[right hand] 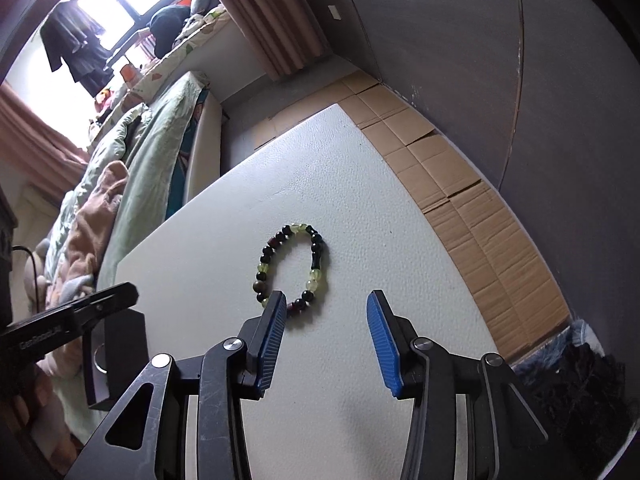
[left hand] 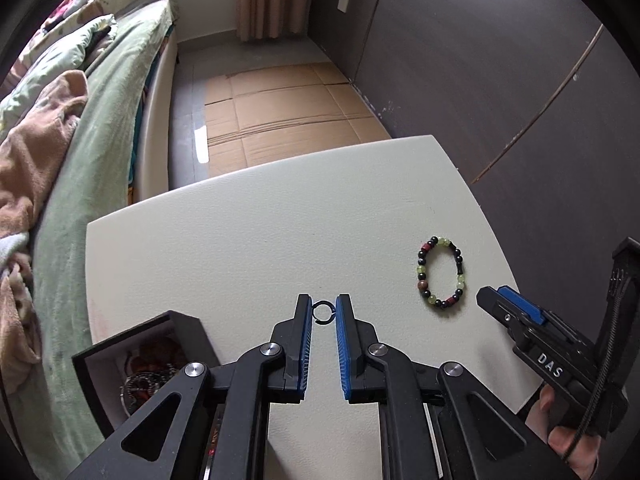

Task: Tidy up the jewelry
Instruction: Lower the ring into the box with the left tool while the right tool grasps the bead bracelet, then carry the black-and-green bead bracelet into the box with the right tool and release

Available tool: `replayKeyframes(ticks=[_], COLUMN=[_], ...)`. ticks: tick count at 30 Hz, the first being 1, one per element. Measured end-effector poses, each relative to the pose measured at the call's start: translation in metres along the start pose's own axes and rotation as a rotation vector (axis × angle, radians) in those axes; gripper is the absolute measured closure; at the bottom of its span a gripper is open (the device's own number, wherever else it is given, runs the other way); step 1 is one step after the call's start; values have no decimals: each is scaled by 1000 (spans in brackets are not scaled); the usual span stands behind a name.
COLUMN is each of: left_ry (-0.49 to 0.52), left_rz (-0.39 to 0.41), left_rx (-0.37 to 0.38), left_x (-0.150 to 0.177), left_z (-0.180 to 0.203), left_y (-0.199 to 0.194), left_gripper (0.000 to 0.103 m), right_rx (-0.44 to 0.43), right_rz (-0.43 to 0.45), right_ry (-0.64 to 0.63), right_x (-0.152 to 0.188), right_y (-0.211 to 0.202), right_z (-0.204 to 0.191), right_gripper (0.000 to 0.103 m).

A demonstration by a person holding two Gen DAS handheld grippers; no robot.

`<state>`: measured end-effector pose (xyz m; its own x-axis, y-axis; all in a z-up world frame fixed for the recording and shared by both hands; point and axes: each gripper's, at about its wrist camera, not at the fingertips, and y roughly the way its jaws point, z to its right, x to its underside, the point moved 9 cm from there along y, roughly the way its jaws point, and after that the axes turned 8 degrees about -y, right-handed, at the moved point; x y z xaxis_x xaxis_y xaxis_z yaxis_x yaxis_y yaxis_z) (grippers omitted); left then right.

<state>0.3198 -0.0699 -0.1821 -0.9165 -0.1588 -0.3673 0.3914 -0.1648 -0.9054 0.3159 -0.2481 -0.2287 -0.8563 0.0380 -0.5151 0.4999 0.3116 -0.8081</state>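
The left hand-held gripper (left hand: pixel 323 312) pinches a small dark metal ring (left hand: pixel 322 313) between its blue ribbed pads, above the pale textured worktop (left hand: pixel 248 240). A black open jewelry box (left hand: pixel 132 356) sits at the worktop's near left corner, with tangled jewelry inside. A round bracelet of black, pale green and reddish-brown beads (right hand: pixel 294 266) lies flat on the worktop, well right of the ring. The right hand-held gripper (right hand: pixel 326 314) hangs spread just short of the bracelet, empty, its left pad covering the bracelet's near edge in the right wrist view.
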Motion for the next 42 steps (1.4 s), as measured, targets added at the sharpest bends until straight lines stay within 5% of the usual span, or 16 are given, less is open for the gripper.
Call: replayKeyframes(ticks=[8, 17, 25, 26, 27, 29, 35, 42], left_ry=[-61, -96, -176, -176, -178, -189, -218, -266], left_rz=[53, 60, 1, 5, 8, 30, 76, 102], left_rx=[14, -7, -9, -8, -3, 12, 22, 28], left_x=[-4, 13, 28, 28, 29, 28, 29, 37], left_z=[-37, -71, -97, -98, -99, -101, -113, -137], left_y=[-39, -60, -52, -52, -54, -59, -79, -94], left_gripper=[91, 91, 88, 73, 40, 6, 6, 6], right_rx=[93, 308, 141, 120, 94, 61, -38, -252], right_rz=[-31, -64, 23, 44, 65, 93, 137, 128], right_ry=[-98, -200, -176, -179, -182, -199, -250, -251], right_x=[-13, -24, -29, -30, -31, -32, -34, -38], right_y=[22, 34, 7, 0, -8, -20, -45, -71], right_z=[-12, -15, -28, -32, -38, -49, -87, -148], right_gripper=[63, 93, 94, 94, 94, 94, 94, 94])
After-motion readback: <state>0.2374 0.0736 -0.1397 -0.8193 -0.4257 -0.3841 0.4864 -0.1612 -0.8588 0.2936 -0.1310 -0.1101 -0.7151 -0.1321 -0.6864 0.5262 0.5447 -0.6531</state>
